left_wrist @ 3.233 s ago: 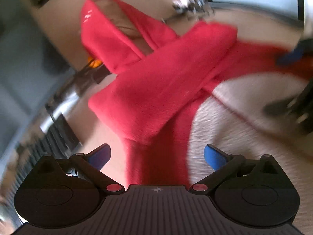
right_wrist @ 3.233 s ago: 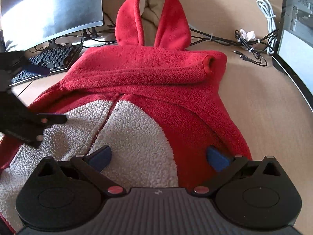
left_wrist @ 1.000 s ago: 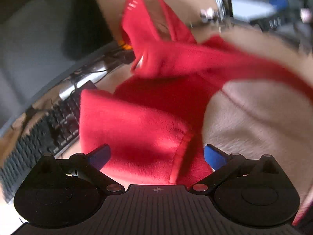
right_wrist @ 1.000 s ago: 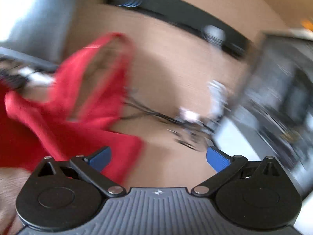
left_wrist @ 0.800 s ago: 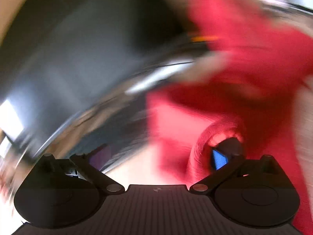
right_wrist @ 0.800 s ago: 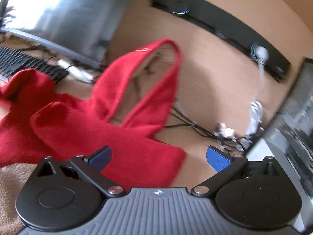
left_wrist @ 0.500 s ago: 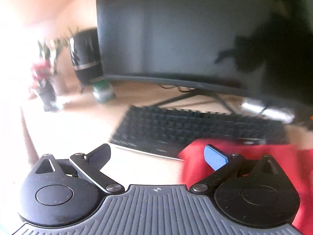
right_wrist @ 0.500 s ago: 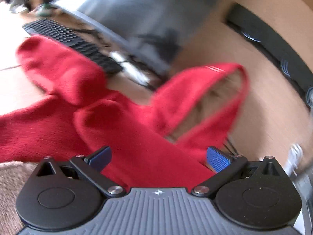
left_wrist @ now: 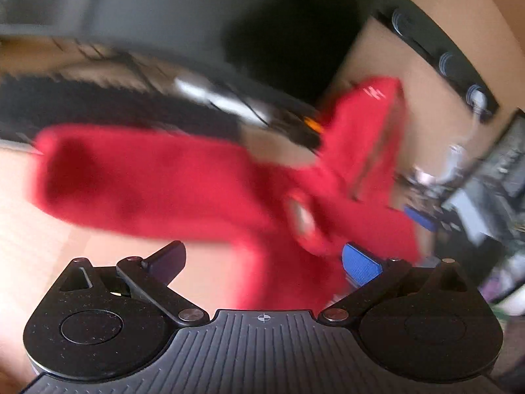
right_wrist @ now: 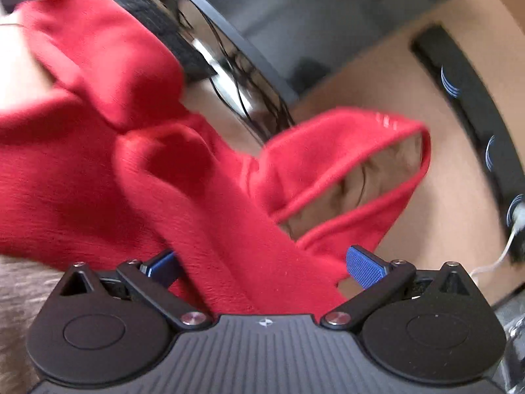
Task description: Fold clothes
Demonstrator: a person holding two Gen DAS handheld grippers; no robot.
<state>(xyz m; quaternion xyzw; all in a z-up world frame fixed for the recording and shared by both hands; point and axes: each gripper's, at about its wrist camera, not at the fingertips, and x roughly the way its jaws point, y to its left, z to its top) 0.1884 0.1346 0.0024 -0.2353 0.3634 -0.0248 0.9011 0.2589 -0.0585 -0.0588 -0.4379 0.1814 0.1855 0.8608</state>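
Red hooded fleece [right_wrist: 137, 177], spread on the desk [right_wrist: 436, 177] before the monitor [right_wrist: 295, 16], hood toward the desk's rear edge; right tool [right_wrist: 262, 264] gaping over its sleeve, left tool [left_wrist: 262, 259] gaping beside it.

A pale wooden tabletop [left_wrist: 46, 229] carries a dark monitor [right_wrist: 295, 10] and black keyboard [left_wrist: 108, 108]. Cables [right_wrist: 236, 88] trail beneath the monitor. Daylight falls from the left.

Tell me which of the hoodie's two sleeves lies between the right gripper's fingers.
The sleeve running diagonally down from the middle into the open right gripper. The other sleeve lies farther off, up by the keyboard.
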